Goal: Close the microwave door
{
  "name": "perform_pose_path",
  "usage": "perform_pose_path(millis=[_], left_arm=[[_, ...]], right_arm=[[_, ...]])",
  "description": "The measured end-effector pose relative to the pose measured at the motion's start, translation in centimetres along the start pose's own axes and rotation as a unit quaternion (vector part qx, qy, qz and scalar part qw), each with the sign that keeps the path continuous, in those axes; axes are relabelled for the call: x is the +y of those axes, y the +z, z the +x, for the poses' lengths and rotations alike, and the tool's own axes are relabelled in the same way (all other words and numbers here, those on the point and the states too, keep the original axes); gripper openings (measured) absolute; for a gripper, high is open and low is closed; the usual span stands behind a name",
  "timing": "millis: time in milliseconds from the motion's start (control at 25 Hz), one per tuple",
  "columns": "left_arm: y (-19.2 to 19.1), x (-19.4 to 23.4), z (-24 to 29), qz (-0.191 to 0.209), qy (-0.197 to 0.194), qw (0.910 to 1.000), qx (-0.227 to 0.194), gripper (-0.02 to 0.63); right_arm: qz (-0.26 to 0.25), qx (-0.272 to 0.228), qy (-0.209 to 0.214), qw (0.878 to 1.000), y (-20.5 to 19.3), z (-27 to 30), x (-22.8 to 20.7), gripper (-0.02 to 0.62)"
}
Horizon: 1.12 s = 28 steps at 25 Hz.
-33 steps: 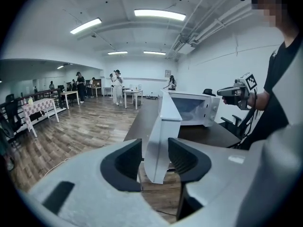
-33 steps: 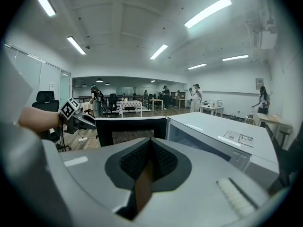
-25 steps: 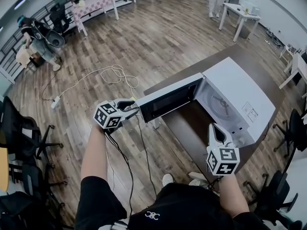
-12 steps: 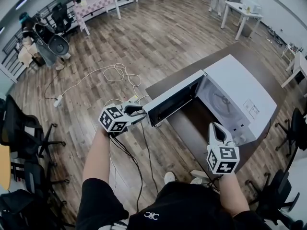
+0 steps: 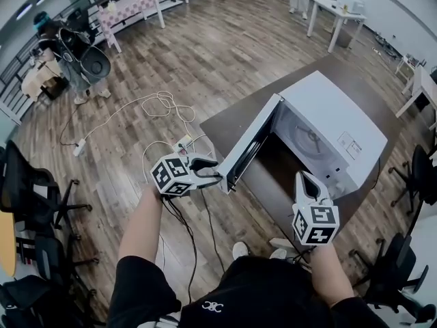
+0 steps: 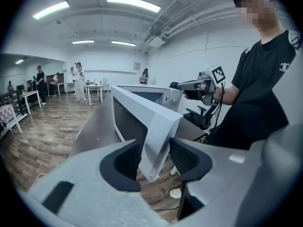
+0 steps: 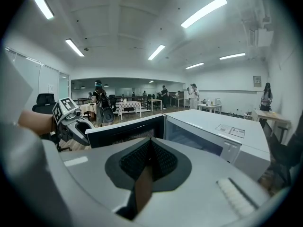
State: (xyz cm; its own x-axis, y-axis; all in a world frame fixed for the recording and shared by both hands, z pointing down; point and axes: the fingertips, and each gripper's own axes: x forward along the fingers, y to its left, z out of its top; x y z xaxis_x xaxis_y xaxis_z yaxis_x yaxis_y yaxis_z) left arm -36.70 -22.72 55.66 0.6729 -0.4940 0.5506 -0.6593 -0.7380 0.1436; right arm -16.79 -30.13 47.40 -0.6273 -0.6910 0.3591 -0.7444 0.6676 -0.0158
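Observation:
A white microwave (image 5: 334,125) stands on a brown table (image 5: 229,118), with its door (image 5: 249,145) swung about halfway out. My left gripper (image 5: 213,173) is at the door's free edge. In the left gripper view the door's edge (image 6: 142,122) stands between the jaws of my left gripper (image 6: 154,157), which are opening, and the pads do not press on it. My right gripper (image 5: 305,182) hovers by the table's near edge in front of the microwave's control side, shut on nothing. The right gripper view shows its closed gripper (image 7: 149,155), the microwave (image 7: 213,126) and the left gripper (image 7: 71,119).
White cables and a power strip (image 5: 160,104) lie on the wooden floor left of the table. Black office chairs (image 5: 34,197) stand at the far left and another (image 5: 423,176) at the right. People and white tables (image 5: 334,12) are far back in the room.
The door has swung from wide open to about halfway toward the microwave. My left gripper moved right along with its edge. The right gripper has hardly moved.

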Motion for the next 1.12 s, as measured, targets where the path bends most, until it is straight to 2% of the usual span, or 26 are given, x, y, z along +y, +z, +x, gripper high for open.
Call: perform_pose_path(millis=[560,840,1120], left_arm=[[4.1,-8.0,8.5,0.052,-0.089,0.9946,0.013,0.169],[6.2,-10.2,12.4,0.047,-0.086,0.9952,0.008,0.166],[8.1,-11.5,16.0,0.047,-0.058,0.9972,-0.002,0.163]], right_arm=[[0.037,-0.016,-0.042,0.998,-1.2,-3.8,-5.8,0.009],[0.069,-0.022,-0.064,0.995,-2.1,-5.8,-9.6,0.009],[0.084,-0.025,-0.080,0.993,-3.0,-7.5,-12.7,0.009]])
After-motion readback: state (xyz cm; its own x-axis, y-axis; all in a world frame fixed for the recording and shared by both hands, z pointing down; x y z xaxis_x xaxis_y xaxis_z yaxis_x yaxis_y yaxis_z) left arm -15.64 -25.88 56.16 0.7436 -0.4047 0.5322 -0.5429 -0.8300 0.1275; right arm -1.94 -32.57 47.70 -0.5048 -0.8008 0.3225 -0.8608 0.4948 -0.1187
